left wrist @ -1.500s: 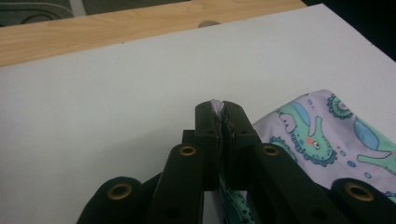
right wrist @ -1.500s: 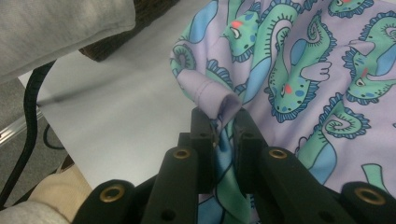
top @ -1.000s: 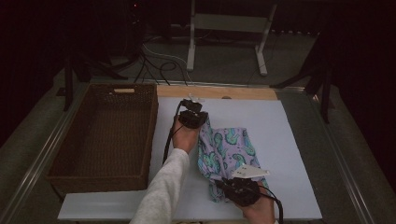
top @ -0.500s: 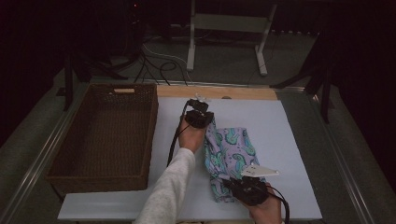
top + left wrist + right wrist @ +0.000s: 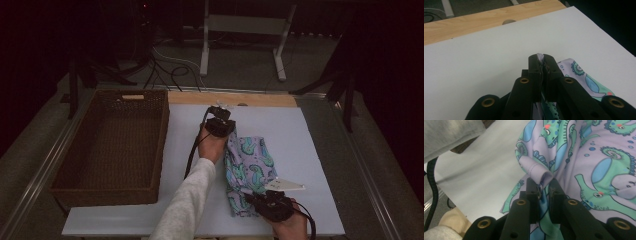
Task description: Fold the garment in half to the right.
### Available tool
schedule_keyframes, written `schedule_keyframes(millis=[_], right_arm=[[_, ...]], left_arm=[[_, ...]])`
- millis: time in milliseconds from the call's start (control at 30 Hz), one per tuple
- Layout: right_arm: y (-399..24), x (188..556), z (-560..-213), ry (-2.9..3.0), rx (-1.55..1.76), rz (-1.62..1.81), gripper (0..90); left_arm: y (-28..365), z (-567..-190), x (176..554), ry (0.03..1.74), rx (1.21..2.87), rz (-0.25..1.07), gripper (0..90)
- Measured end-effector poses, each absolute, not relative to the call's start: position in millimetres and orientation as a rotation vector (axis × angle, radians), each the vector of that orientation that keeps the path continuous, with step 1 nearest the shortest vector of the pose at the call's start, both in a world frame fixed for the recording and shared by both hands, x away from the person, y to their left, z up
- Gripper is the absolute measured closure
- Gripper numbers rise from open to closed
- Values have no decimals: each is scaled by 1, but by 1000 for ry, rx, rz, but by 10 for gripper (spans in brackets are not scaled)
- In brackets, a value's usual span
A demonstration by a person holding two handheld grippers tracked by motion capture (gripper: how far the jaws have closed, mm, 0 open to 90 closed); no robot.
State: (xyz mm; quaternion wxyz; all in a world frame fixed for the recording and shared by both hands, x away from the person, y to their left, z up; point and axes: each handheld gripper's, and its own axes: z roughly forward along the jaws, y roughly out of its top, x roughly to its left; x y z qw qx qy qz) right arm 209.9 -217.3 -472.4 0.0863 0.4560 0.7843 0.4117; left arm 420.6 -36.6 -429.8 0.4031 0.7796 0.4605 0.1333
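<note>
Left hand-held gripper [image 5: 228, 134] is clamped tight on the patterned cloth's [image 5: 250, 165] far edge; right hand-held gripper [image 5: 251, 199] pinches a folded hem at its near end. Cloth lies on the white worktop [image 5: 310, 145], beside the wicker basket [image 5: 107, 145].

Dim lab or test room: white table [image 5: 310, 130] on a wooden bench top, cables [image 5: 170, 65] across grey floor, metal stand legs [image 5: 240, 30] far behind.

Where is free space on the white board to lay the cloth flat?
Bare white board lies right of the patterned cloth, and a strip between it and the wicker basket. The near edge is crowded by both grippers, left, right.
</note>
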Motion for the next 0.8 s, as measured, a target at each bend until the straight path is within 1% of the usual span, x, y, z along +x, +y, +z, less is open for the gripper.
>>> schedule_keyframes(millis=[500,800], right_arm=[[-239,209,-479,2312,1429,1169,821],[-248,212,-484,2310,1454,1123,821]], left_arm=[[-58,-438,424,1154,1996,315,867],[-65,-443,424,1145,1994,303,868]])
